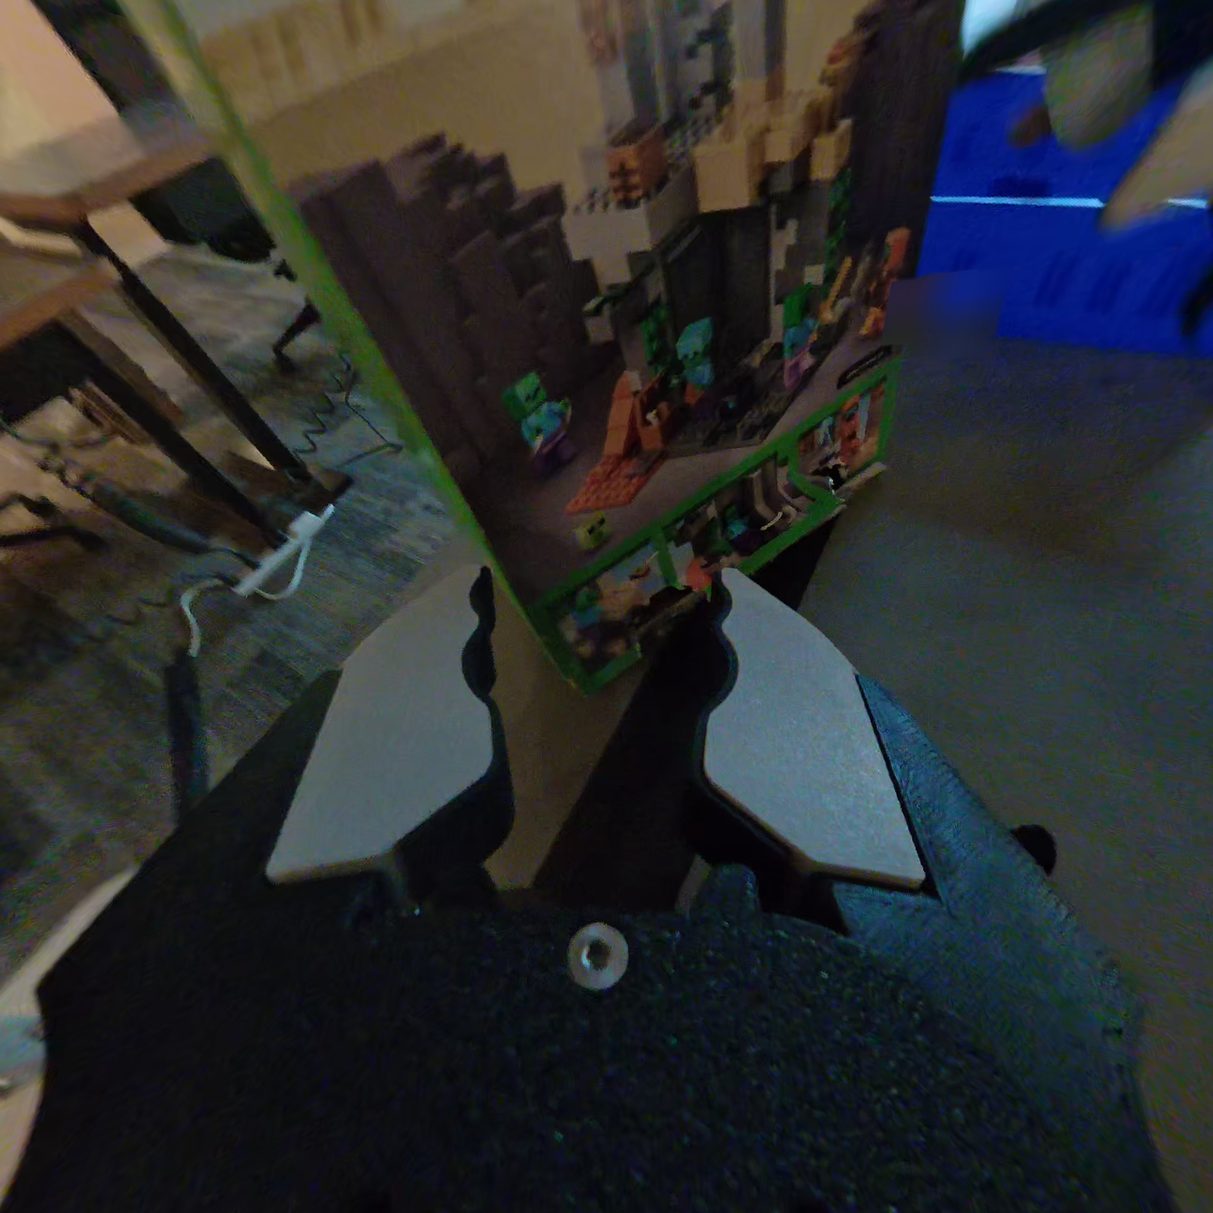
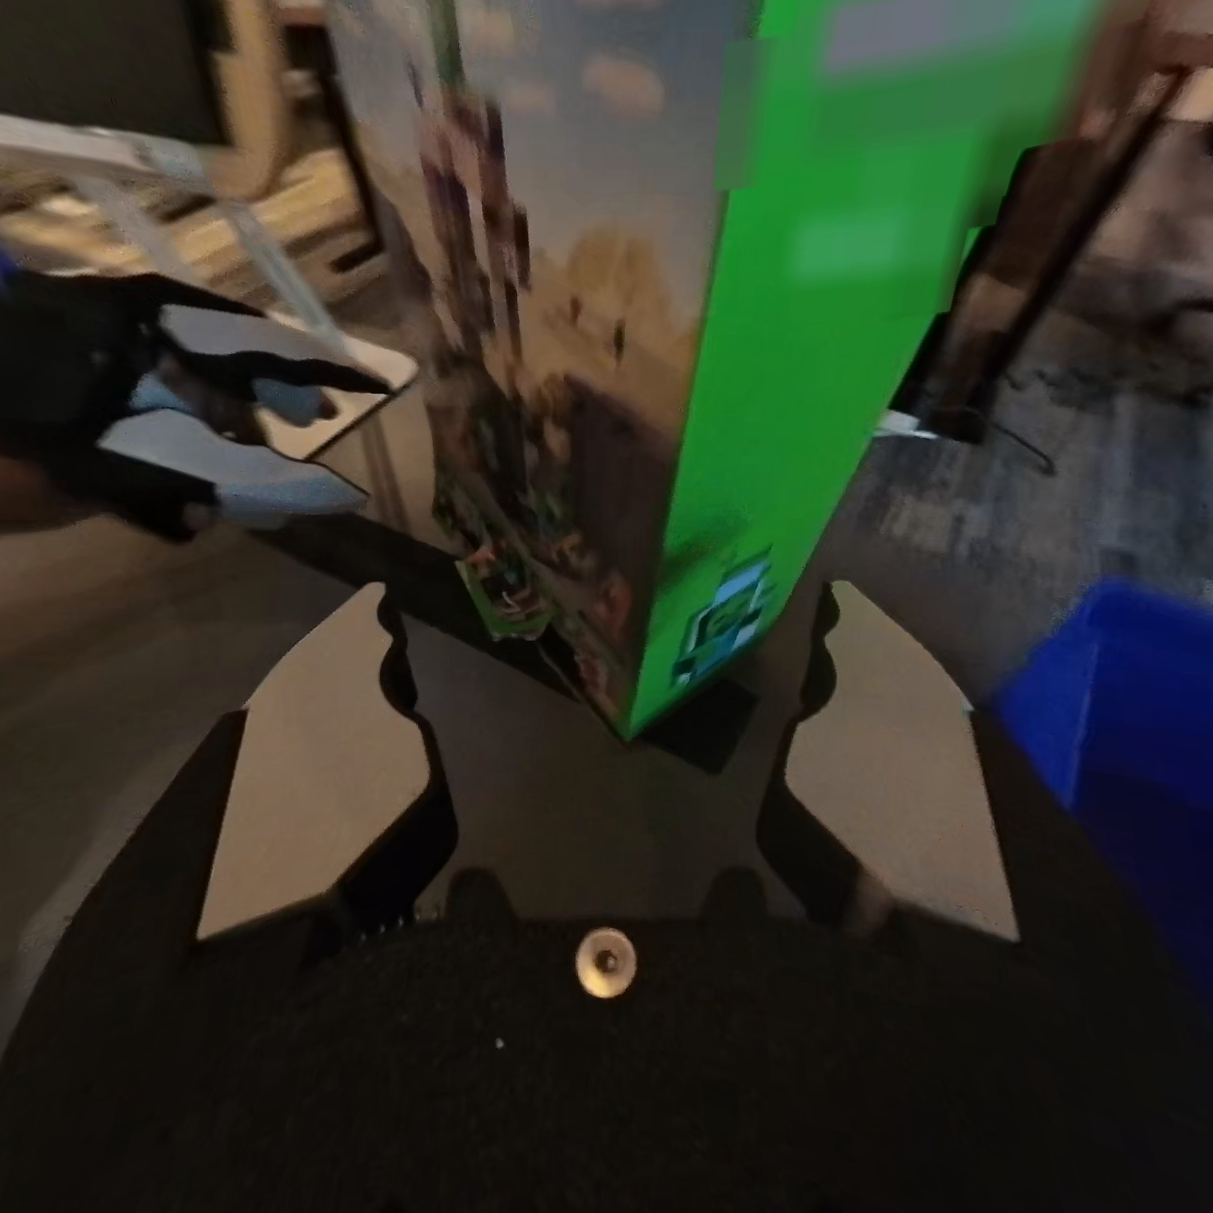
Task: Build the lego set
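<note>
One box (image 1: 591, 315), upright on my tabletop (image 1: 1017, 591), standing on a corner edge between my two grippers. Its big face is printed with blocky brick figures and a green border strip; its narrow side (image 2: 820, 394) is plain green with a small pixel-style square near the bottom. Writing is too blurred to read. My left gripper (image 1: 600, 584) has its jaws apart, the box's lower corner between the tips, touching unclear. My right gripper (image 2: 607, 594) jaws are wide apart, box corner just ahead, not gripped. One blue bin (image 2: 1116, 709) is near on my right. Carpet floor (image 1: 367, 525), cables beyond.
</note>
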`<state>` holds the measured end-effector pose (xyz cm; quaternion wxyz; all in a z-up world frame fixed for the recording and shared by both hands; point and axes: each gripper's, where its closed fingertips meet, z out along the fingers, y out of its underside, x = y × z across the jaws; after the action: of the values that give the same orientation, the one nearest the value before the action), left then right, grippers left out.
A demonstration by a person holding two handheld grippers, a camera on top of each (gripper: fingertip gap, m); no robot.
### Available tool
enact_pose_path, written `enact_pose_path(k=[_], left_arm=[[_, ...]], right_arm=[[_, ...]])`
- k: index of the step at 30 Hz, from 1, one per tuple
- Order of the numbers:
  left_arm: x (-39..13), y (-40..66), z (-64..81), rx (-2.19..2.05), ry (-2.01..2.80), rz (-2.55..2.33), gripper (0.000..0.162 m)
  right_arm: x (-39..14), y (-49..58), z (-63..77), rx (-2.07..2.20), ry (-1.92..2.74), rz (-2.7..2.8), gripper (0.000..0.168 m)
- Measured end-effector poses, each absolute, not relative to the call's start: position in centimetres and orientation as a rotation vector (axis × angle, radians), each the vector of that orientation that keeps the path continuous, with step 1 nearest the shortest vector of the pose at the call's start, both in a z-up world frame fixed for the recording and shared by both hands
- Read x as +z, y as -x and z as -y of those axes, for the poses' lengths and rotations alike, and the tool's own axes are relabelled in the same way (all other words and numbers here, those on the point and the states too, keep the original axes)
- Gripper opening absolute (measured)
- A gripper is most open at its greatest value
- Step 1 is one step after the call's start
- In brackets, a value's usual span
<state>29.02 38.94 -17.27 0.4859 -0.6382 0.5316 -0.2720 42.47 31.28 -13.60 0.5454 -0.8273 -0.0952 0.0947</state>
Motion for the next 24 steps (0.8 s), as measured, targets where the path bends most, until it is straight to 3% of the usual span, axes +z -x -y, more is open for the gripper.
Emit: enact_pose_path(k=[5,10,13,16,24], left_arm=[[-16.6,-26.3,-38.2,-0.730,1.592,-1.163,0.057],[-15.9,-17.1,-35.6,-0.701,1.629,-1.024,0.053],[-15.8,-9.9,-33.6,-0.675,1.671,-0.948,0.049],[-16.2,-3.0,-31.4,-0.636,1.694,-0.894,0.047],[-17.2,9.0,-27.7,-0.490,1.729,-0.791,0.045]], right_arm=[[-16.8,-42.0,-31.9,0.096,1.926,0.013,0.113],[-20.8,-42.1,-33.7,0.103,1.996,0.040,0.112],[-21.5,-42.2,-35.1,0.088,2.002,0.161,0.102],[-21.8,-42.4,-36.3,0.089,2.015,0.263,0.081],[-22.2,-42.0,-39.3,0.187,2.023,0.364,0.076]])
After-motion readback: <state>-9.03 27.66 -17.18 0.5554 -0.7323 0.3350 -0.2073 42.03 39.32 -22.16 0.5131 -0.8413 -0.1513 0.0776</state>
